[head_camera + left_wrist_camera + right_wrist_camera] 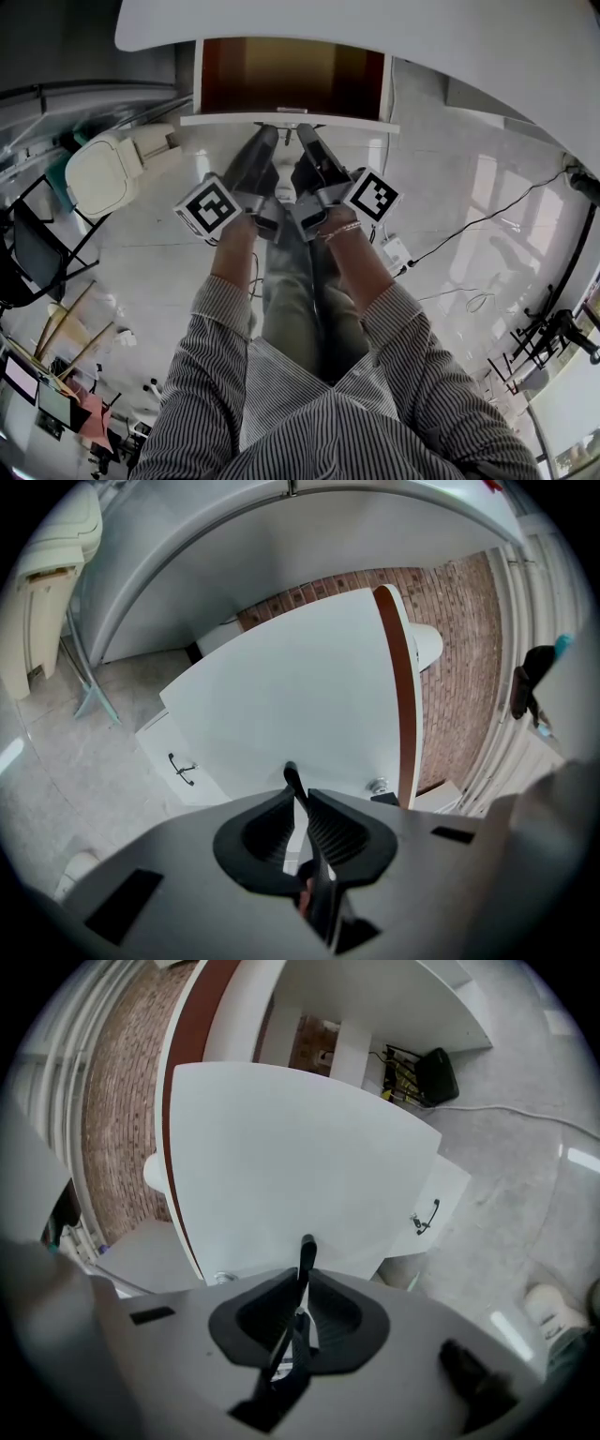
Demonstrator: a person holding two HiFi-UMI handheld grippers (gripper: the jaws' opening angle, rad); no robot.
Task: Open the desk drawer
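Note:
The desk drawer (pixel 281 120) stands pulled out from under the white desktop (pixel 422 37), and its brown inside (pixel 281 75) shows. Both grippers reach its white front panel side by side. My left gripper (pixel 265 133) is on the left and my right gripper (pixel 306 133) on the right. In the left gripper view the thin black drawer handle (pixel 292 778) runs between the jaws of the left gripper (pixel 302 801), pads against it. In the right gripper view the same handle (pixel 307 1249) sits between the closed-in jaws of the right gripper (pixel 302 1283).
A beige chair (pixel 103 169) stands left of the drawer. A cable (pixel 487 220) and a white power strip (pixel 396 251) lie on the floor to the right. A low cabinet door with a black handle (pixel 427 1218) is beside the drawer. The person's legs (pixel 300 281) are below the grippers.

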